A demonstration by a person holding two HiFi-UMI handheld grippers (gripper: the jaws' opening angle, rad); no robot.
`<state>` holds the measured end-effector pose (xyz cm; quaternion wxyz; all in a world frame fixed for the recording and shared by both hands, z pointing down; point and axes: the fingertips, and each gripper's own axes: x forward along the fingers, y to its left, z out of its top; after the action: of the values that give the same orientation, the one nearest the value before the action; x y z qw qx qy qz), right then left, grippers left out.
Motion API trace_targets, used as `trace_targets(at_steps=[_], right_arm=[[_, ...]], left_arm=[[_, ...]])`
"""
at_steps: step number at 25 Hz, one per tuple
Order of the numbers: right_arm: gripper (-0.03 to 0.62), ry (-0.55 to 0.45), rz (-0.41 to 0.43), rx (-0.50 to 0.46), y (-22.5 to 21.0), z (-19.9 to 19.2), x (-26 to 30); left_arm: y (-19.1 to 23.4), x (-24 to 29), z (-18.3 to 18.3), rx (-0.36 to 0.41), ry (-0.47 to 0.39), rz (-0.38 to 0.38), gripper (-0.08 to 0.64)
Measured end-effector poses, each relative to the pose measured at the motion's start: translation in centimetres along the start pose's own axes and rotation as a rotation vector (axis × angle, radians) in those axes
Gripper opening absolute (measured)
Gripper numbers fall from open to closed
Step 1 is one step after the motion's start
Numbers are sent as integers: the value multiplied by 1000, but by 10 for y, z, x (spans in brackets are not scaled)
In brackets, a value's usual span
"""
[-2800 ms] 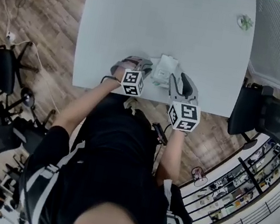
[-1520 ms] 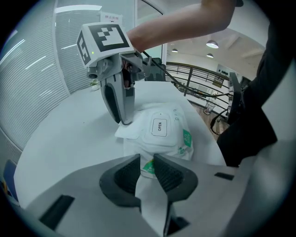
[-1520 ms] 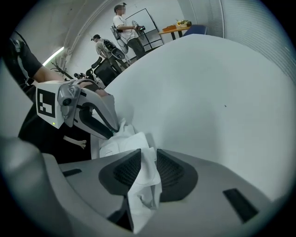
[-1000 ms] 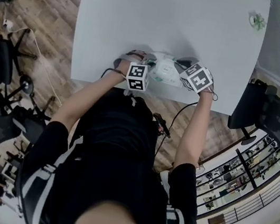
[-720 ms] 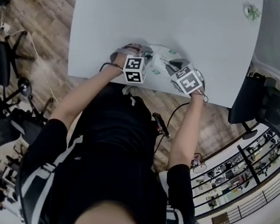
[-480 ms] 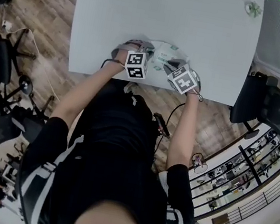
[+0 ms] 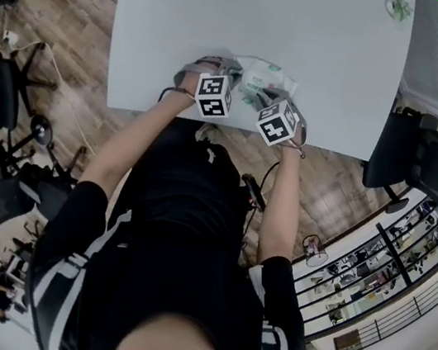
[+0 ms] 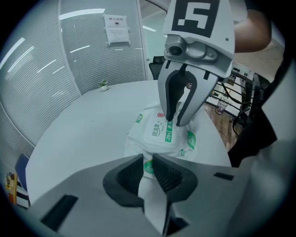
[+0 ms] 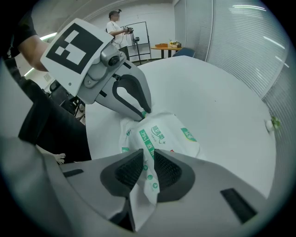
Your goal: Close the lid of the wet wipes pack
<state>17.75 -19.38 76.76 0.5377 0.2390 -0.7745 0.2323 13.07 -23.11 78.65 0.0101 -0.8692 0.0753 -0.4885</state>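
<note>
Pinching one end seam of the wet wipes pack in left gripper; closing jaws of right gripper on opposite seam.

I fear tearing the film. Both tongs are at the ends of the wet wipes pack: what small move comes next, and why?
Probably let the right tongs finish closing before anything moves. They are closing with one end of the wet wipes pack between their jaws, the left tongs clamp the other end, and the lid looks flat.
</note>
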Motion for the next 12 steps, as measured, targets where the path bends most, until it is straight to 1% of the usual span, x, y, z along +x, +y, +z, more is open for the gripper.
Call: trace_targets(at_steps=[4, 7, 9, 12], right_arm=[[91, 15, -32, -9, -1, -1, 3], [92, 48, -52, -31, -1, -2, 7], [94, 64, -56, -38, -2, -1, 9], [94, 63, -58, -37, -2, 0, 9]], left_arm=[[1, 0, 1, -1, -4, -2, 81], [1, 2, -1, 5, -4, 1, 81], [3, 2, -1, 0, -9, 1, 81], [4, 1, -1, -8, -7, 1, 81]])
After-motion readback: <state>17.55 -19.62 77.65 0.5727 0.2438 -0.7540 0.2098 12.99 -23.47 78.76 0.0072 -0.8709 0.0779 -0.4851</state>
